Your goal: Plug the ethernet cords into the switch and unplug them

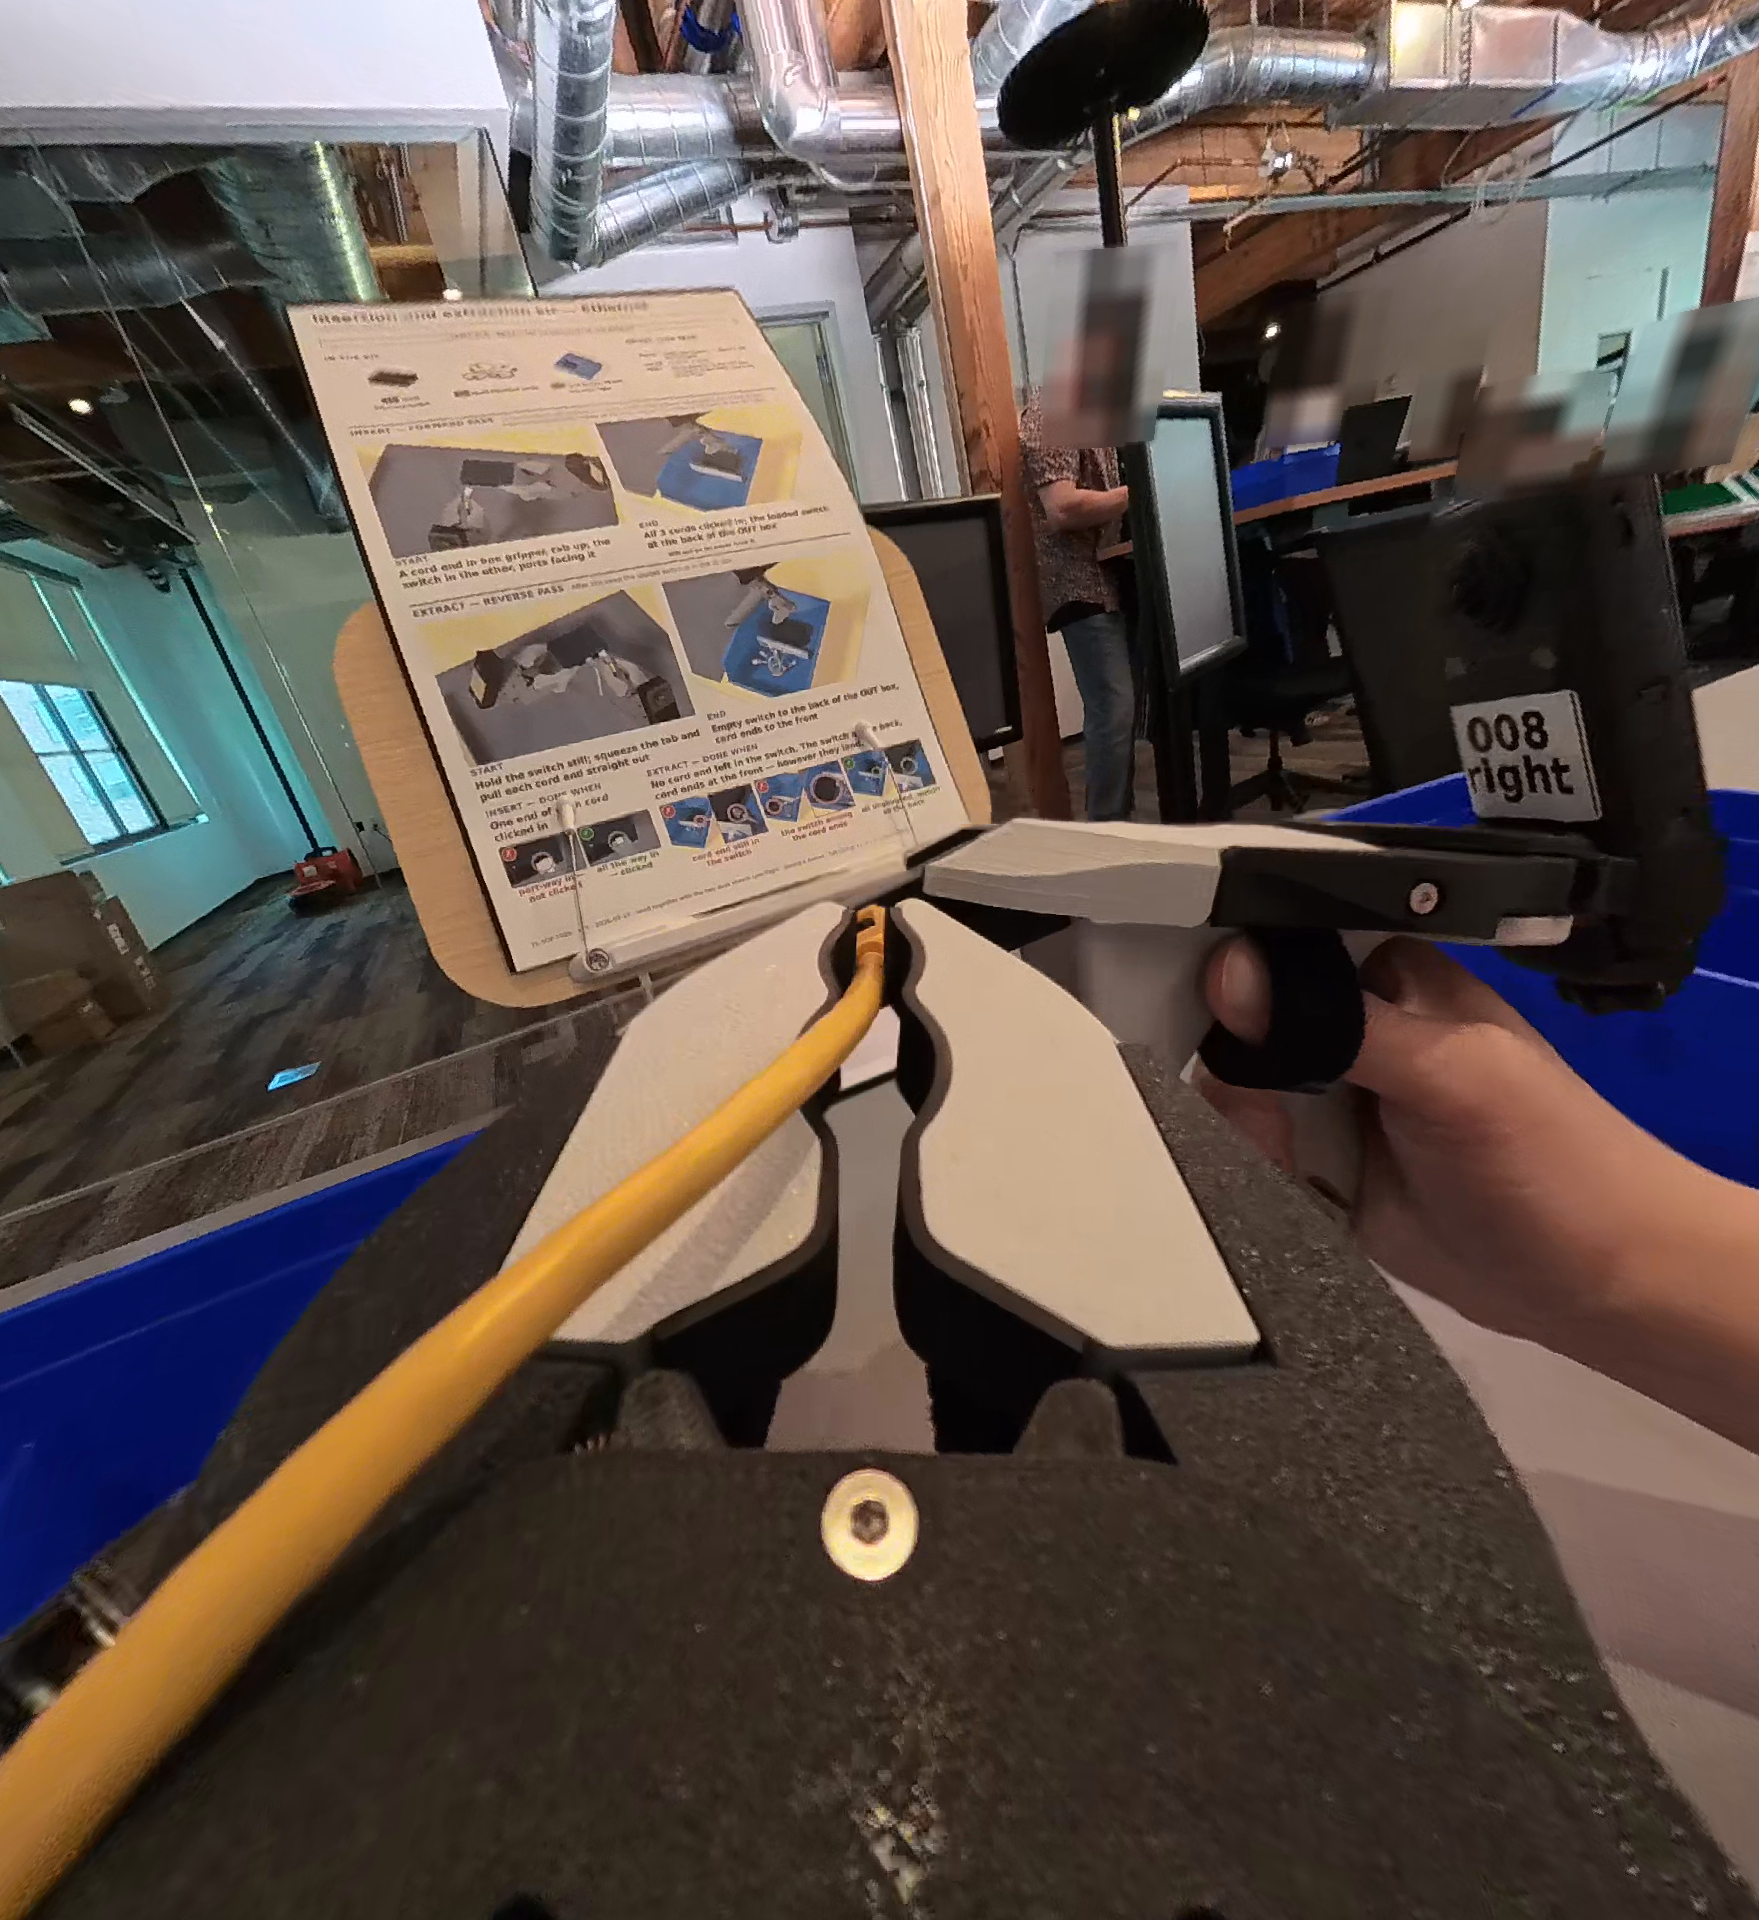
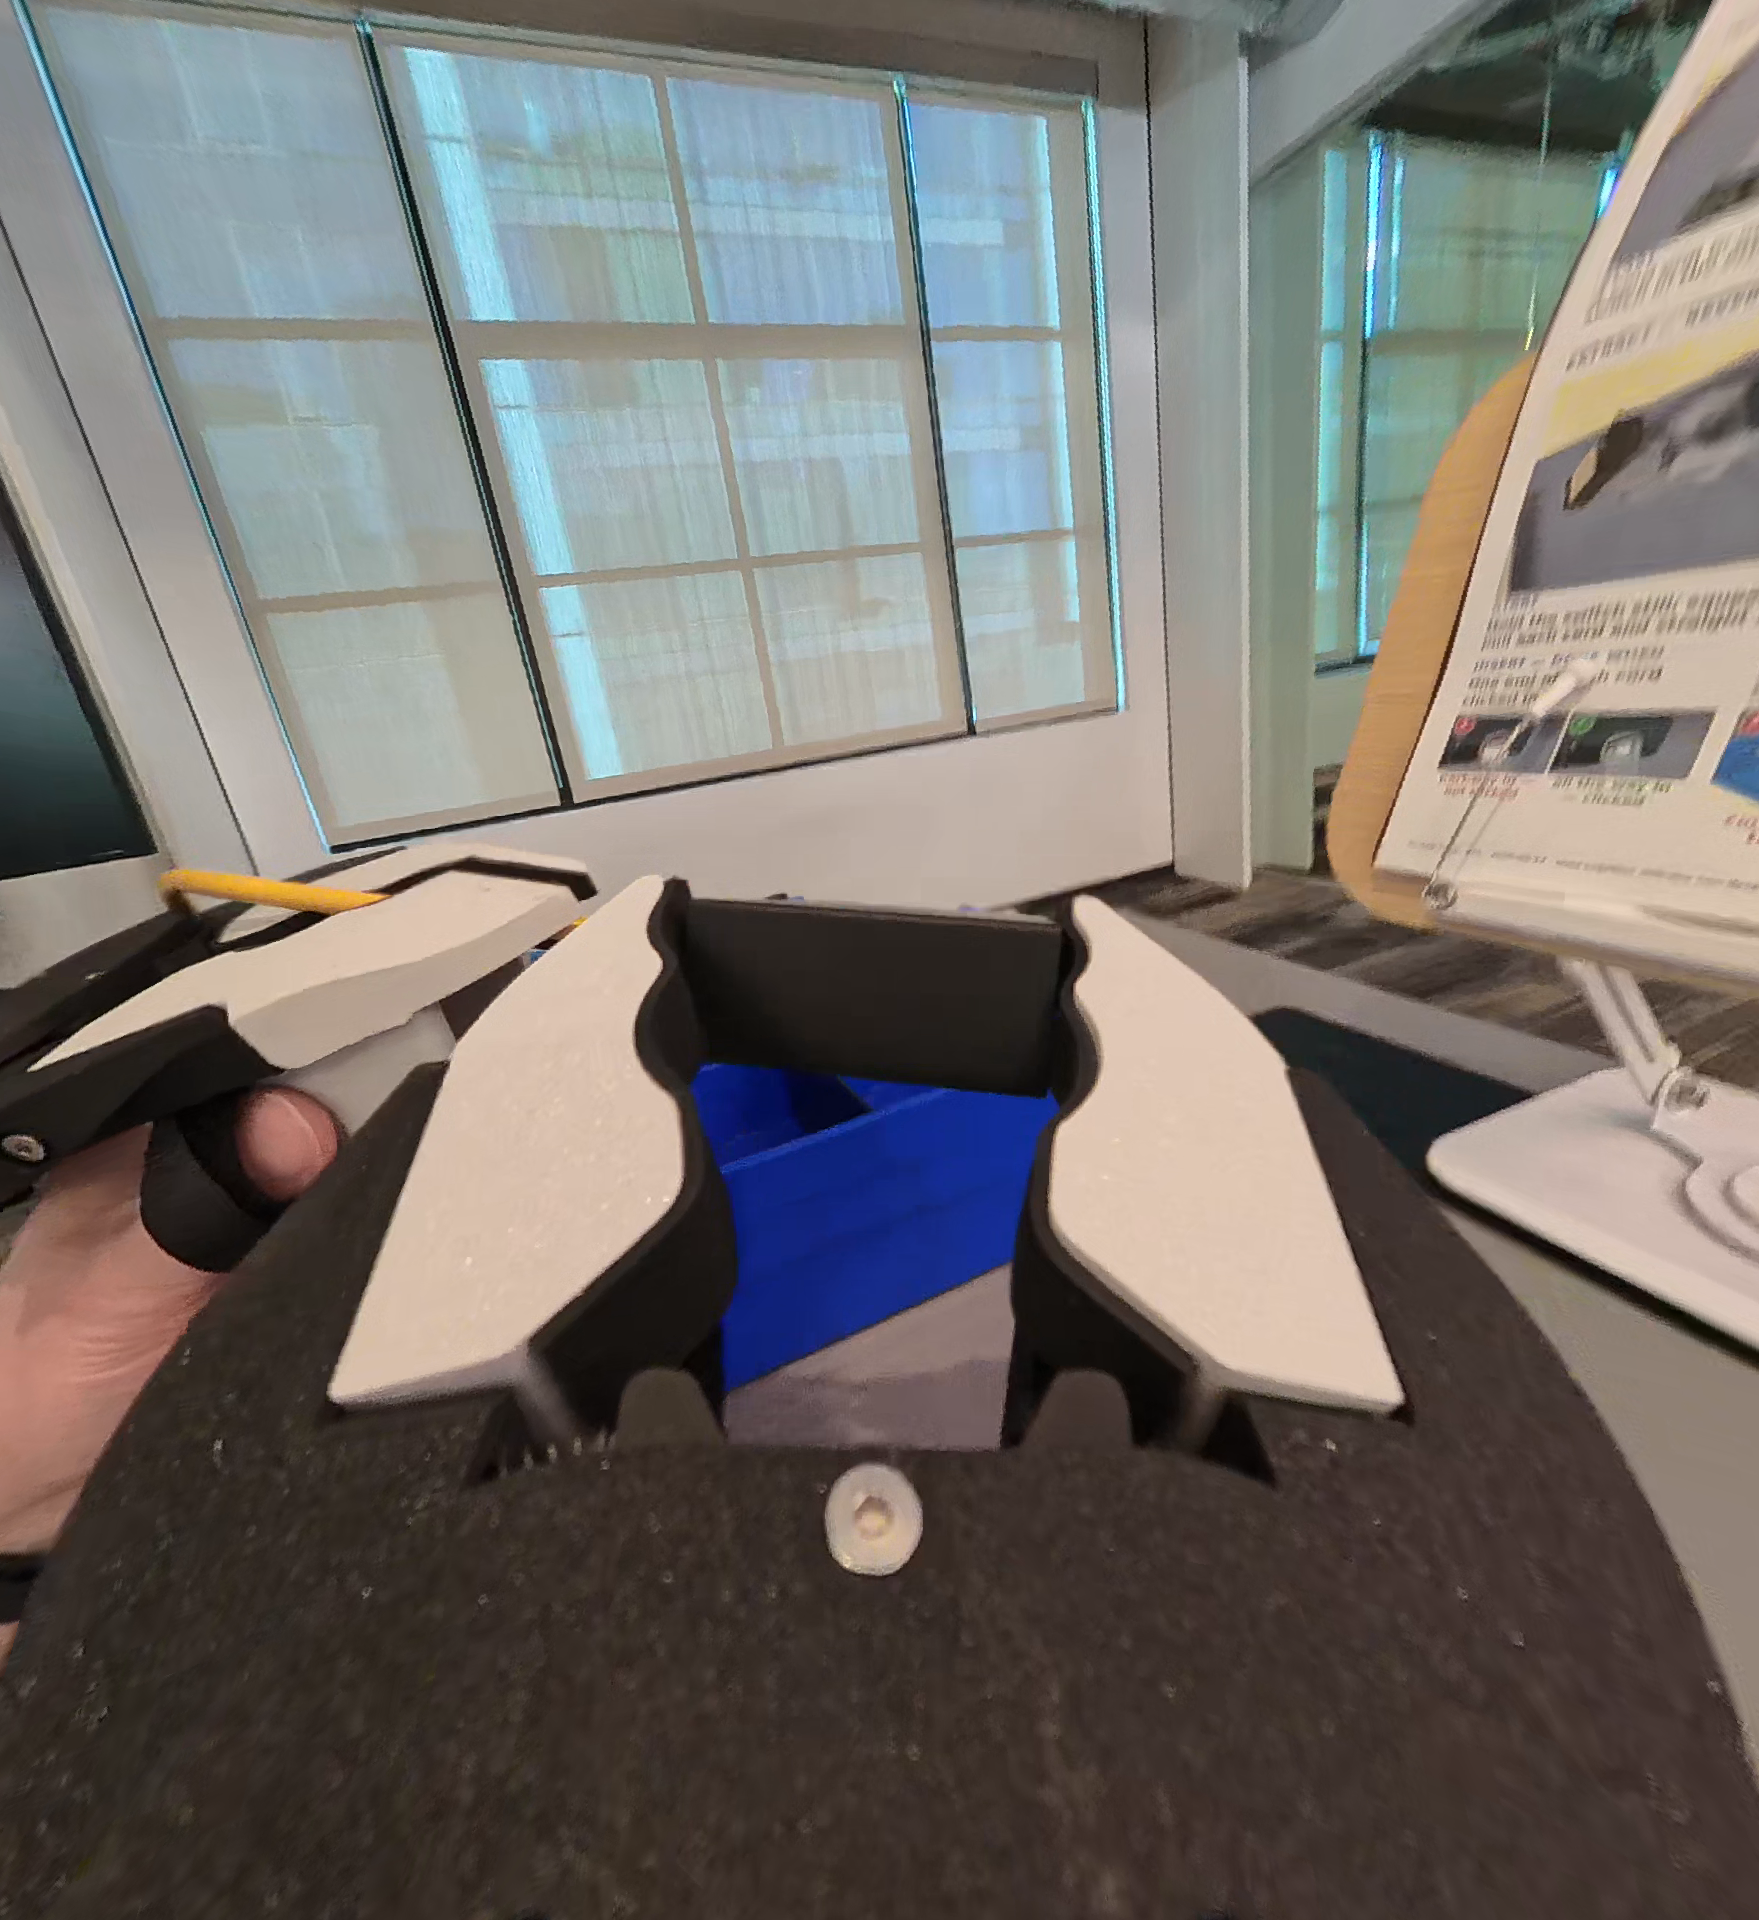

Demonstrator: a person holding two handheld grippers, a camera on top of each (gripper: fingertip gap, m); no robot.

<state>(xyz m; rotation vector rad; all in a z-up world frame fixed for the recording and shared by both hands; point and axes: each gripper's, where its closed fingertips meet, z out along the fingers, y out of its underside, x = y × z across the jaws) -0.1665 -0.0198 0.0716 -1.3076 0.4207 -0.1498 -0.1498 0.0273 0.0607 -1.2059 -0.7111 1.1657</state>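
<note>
So on the left side, the left tongs (image 1: 880, 925) are clenched on a yellow ethernet cord (image 1: 584, 1216), pinching it right up near its plug end, with the rest of the cord trailing back down toward the camera. You can't really make out the plug itself, it's buried between the tips. A blue bin (image 1: 54, 1434) sits underneath on that side.

Moving to the middle, there's an instruction sheet (image 1: 615, 623) propped on a stand at the back of the tabletop (image 2: 1623, 1455).

Over on the right, the right tongs (image 2: 870, 1023) are grasping the black switch (image 2: 870, 997) across its width, held up in the air over a second blue bin (image 2: 854, 1216). The ports aren't visible from either camera, only a plain black face shows, so I can't tell if anything's already plugged in.

My read on progress: looks like early days, or at least mid-insert. Cord in one hand, switch in the other, the two close together but not mated. The plug has yet to be lined up with a port and clicked in, and then the whole unplugging half is left after that.
</note>
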